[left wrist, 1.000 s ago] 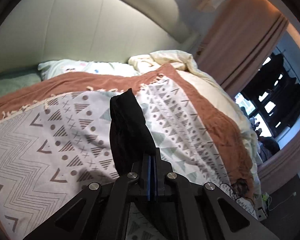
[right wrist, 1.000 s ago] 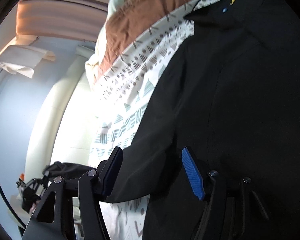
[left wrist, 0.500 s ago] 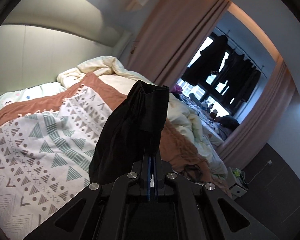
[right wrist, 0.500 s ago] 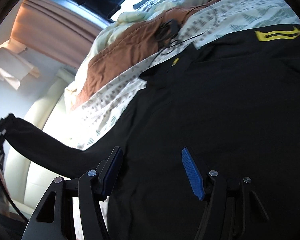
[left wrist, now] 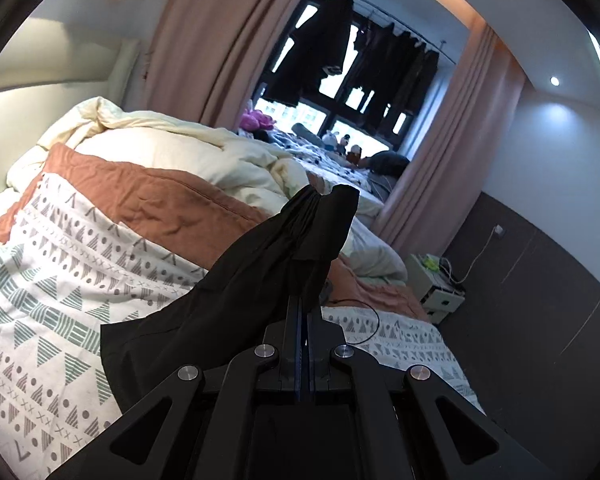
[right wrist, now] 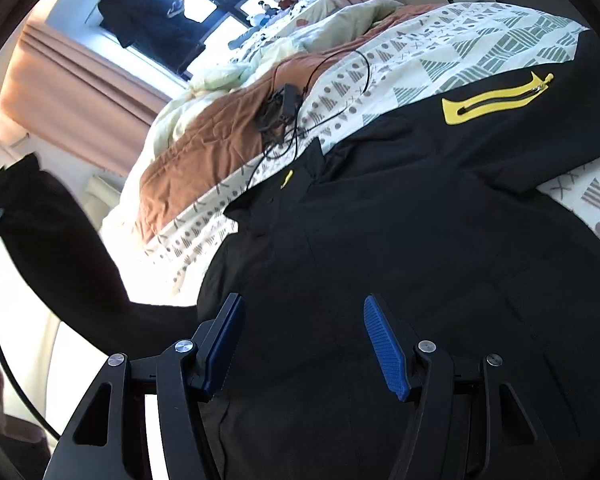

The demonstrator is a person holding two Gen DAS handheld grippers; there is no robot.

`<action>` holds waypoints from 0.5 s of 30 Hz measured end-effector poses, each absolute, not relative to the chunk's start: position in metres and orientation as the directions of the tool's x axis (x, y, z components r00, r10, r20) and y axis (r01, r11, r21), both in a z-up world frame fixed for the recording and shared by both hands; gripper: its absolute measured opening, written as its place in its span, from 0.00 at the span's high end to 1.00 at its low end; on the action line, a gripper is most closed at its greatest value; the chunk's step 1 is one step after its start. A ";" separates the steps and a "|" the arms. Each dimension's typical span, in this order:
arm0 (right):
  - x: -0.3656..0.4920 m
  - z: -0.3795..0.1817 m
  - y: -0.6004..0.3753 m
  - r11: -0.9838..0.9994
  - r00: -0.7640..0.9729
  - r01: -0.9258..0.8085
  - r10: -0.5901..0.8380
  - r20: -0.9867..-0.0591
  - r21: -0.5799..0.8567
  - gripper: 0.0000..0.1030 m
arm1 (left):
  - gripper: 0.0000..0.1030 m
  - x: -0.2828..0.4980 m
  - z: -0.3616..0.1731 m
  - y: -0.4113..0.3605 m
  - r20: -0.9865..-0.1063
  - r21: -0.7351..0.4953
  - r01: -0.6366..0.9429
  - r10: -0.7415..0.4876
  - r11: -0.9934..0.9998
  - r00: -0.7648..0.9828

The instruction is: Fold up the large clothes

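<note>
Two grippers are at work over one black jacket [right wrist: 399,240]. Its body lies spread flat on the patterned blanket [left wrist: 60,288] of the bed. The left gripper [left wrist: 303,312] has its jaws pressed together on the end of one sleeve [left wrist: 260,264], which is lifted off the bed; in the right wrist view that same sleeve [right wrist: 60,248] stretches up and away to the left from the jacket's shoulder. The right gripper [right wrist: 303,344] hangs over the jacket's body with its two blue pads [right wrist: 383,348] spread apart and nothing pinched between them. One yellow-trimmed zip pocket [right wrist: 495,100] shows on the jacket's other sleeve, which lies out to the right, and one small yellow tab [right wrist: 286,179] sits near the collar. One tangle of black cable [right wrist: 284,108] lies on the rust-brown band [left wrist: 168,204] of the blanket just beyond the collar. Behind it are one rumpled cream duvet [left wrist: 204,152], two pink curtains [left wrist: 220,40] framing one window, and dark garments [left wrist: 339,52] hanging there.
</note>
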State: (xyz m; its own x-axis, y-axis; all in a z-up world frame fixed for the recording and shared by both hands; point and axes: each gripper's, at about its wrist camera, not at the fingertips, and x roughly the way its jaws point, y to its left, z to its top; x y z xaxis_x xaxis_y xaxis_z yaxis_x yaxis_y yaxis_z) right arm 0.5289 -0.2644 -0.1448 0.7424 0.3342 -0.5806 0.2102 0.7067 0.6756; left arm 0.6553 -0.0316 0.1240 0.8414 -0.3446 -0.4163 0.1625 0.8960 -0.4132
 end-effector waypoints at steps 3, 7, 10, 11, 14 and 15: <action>0.529 -0.145 -0.278 0.691 0.750 0.225 0.327 -0.575 0.687 0.39 | 0.99 0.666 0.115 -0.060 -0.430 -0.419 0.204 -0.391 0.885 0.813; 0.524 -0.152 -0.298 0.651 0.753 0.265 0.321 -0.574 0.712 0.39 | 0.99 0.680 0.098 -0.100 -0.445 -0.447 0.250 -0.456 0.859 0.770; 0.519 -0.165 -0.320 0.602 0.747 0.356 0.276 -0.604 0.715 0.39 | 0.99 0.691 0.083 -0.128 -0.461 -0.469 0.280 -0.502 0.838 0.732; 0.516 -0.172 -0.328 0.572 0.746 0.390 0.264 -0.612 0.722 0.39 | 0.99 0.695 0.076 -0.137 -0.466 -0.475 0.286 -0.514 0.832 0.720; 0.509 -0.187 -0.348 0.500 0.746 0.439 0.260 -0.613 0.747 0.39 | 0.99 0.706 0.050 -0.162 -0.487 -0.506 0.297 -0.552 0.810 0.676; 0.509 -0.190 -0.353 0.485 0.749 0.441 0.265 -0.608 0.755 0.39 | 0.99 0.710 0.037 -0.170 -0.499 -0.519 0.292 -0.563 0.803 0.659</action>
